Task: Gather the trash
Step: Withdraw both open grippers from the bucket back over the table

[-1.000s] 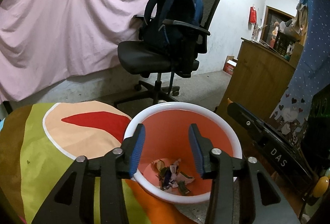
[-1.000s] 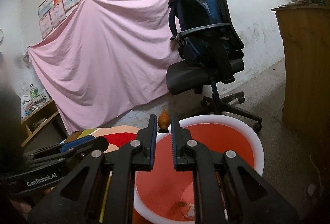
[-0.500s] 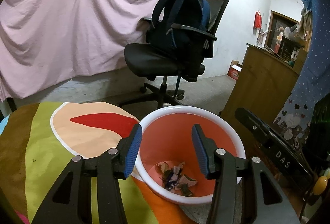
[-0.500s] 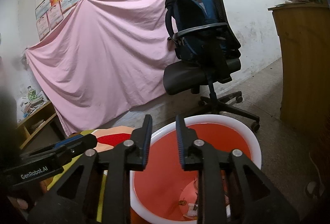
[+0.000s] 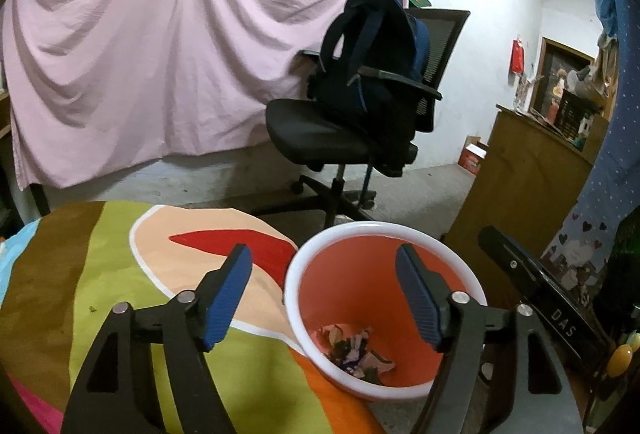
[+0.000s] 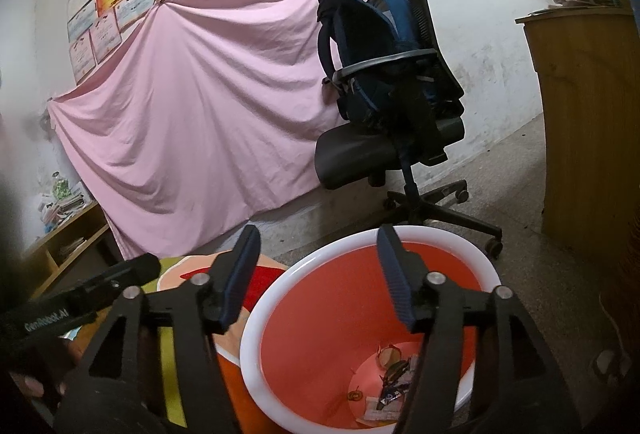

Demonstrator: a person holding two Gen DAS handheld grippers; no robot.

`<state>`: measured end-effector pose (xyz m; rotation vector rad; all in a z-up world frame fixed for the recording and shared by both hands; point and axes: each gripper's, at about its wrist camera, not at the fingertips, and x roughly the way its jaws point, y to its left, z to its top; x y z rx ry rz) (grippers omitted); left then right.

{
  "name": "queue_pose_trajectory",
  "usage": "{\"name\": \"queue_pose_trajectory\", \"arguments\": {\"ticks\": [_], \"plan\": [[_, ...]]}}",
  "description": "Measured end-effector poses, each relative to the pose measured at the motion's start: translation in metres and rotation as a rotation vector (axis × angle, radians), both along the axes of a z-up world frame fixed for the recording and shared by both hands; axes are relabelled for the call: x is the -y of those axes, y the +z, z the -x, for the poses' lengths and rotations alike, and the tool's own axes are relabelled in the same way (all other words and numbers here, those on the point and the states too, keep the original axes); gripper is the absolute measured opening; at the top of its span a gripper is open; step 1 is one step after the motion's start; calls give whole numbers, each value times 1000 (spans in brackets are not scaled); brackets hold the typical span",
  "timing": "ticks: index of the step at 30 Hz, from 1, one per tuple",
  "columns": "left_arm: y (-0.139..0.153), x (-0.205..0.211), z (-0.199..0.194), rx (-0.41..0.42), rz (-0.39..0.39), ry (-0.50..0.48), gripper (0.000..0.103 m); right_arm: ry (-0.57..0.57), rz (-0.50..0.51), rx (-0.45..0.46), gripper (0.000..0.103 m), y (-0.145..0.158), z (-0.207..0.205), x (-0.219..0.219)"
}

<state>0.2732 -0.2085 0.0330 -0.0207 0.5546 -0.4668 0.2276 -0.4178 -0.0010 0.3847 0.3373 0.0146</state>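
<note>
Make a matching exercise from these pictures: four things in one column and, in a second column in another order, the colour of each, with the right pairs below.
Things
1. bin
2. backpack
3. hanging sheet
4. cabinet

Colours
A. pink
B. brown wood
C. orange inside with a white rim
D. dark blue

Pairs: 1-C, 2-D, 3-A, 4-B

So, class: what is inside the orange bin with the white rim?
At the bottom of the bin lies a small heap of trash: crumpled wrappers and scraps. The right gripper's finger covers part of the heap.
</note>
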Motion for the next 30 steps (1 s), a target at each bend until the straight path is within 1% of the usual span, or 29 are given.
{"name": "queue_pose_trajectory", "arguments": {"ticks": [1, 4, 5, 7, 8, 14, 20, 30], "plan": [[1, -2, 1, 6, 1, 9, 78, -2, 0, 1, 94, 0, 0, 0], [3, -8, 3, 22, 2, 36, 87, -5, -1, 7, 101, 0, 1, -1], [3, -10, 4, 26, 2, 43, 88, -5, 0, 7, 102, 0, 1, -1], [5, -14, 3, 33, 3, 60, 95, -9, 4, 10, 103, 0, 2, -2], [5, -16, 4, 37, 4, 70, 96, -13, 7, 13, 103, 0, 2, -2], [2, -26, 8, 60, -6, 135, 99, -42, 10, 35, 103, 3, 7, -4], [-2, -41, 15, 76, -11, 177, 100, -29, 3, 40, 103, 4, 7, -7], [-3, -72, 40, 98, 33, 239, 101, 1, 65, 62, 103, 7, 19, -30]]}}
